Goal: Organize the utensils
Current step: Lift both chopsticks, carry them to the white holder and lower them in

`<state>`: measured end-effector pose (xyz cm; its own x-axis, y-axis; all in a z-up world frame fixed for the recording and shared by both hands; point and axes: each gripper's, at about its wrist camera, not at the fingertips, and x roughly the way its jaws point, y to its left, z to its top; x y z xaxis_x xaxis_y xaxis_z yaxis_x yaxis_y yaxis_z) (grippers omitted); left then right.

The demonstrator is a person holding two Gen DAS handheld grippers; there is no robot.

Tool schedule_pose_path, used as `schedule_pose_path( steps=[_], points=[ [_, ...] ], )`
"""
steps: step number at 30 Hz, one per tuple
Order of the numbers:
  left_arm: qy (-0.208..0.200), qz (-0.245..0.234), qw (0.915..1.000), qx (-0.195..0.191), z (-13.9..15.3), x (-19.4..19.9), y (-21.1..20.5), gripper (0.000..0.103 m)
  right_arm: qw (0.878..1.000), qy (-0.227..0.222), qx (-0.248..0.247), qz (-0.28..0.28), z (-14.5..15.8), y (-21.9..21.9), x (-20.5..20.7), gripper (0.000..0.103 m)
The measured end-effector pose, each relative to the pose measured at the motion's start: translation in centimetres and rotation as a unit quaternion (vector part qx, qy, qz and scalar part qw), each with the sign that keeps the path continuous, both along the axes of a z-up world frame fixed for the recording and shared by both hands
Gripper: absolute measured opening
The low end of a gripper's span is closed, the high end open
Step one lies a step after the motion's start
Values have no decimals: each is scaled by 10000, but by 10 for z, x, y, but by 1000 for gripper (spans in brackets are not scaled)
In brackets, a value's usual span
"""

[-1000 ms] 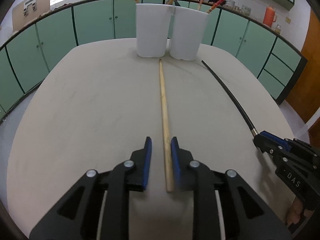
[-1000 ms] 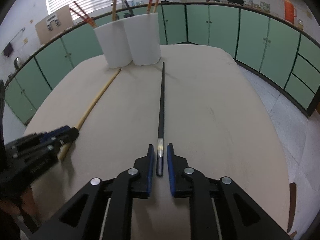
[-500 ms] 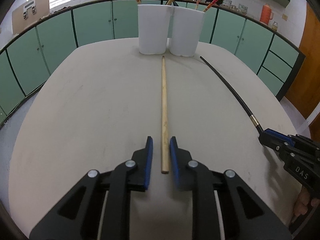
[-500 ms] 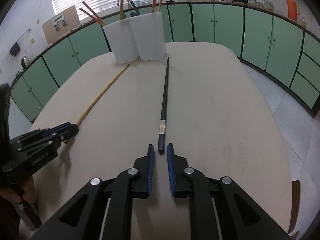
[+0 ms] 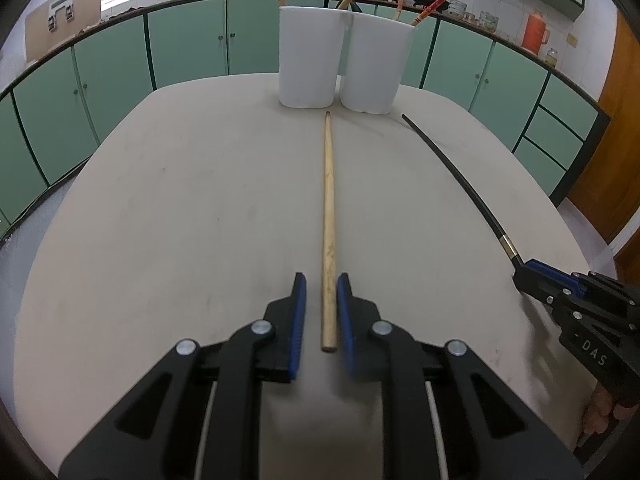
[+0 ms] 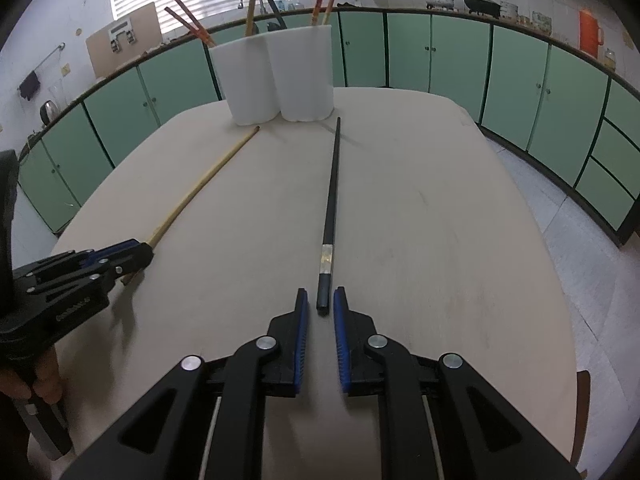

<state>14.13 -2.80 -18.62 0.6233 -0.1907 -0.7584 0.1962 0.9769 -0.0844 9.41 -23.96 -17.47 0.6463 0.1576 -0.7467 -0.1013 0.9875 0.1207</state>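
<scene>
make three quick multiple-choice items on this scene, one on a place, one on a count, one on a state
1. In the left wrist view, the black chopstick lies where relative to the wooden chopstick?
A. to its left
B. to its right
C. crossed over it

2. How many white holders stand at the far end of the table?
A. one
B. two
C. four

3. The wooden chopstick is
A. lying flat on the table
B. standing in a holder
C. snapped in two

Key: 1 B, it runs along the right side, apart from the wooden one; 2 B, a pair stands side by side; 3 A, its whole length rests on the tabletop.
</scene>
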Motion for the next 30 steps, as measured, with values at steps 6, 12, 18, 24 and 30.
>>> schedule_pose_path(
  steps=[6,12,18,24,30],
  points=[
    [-14,52,10000,-64,1,0,3,6,10000,-12,-57,-1,1,0,0,7],
    [-254,85,9996,-92,19,-5,3,6,9995,-225,-208,17,17,-6,-5,7],
    [-779,69,9969,5,64,-15,5,6,9975,-657,-270,14,52,-15,-8,7],
    [-1324,41,9911,-89,117,-21,5,6,9927,-1161,-305,74,99,-21,-6,7],
    [-1683,-56,9854,-272,162,-16,1,6,9888,-1459,-64,301,147,-29,7,7]
  ],
)
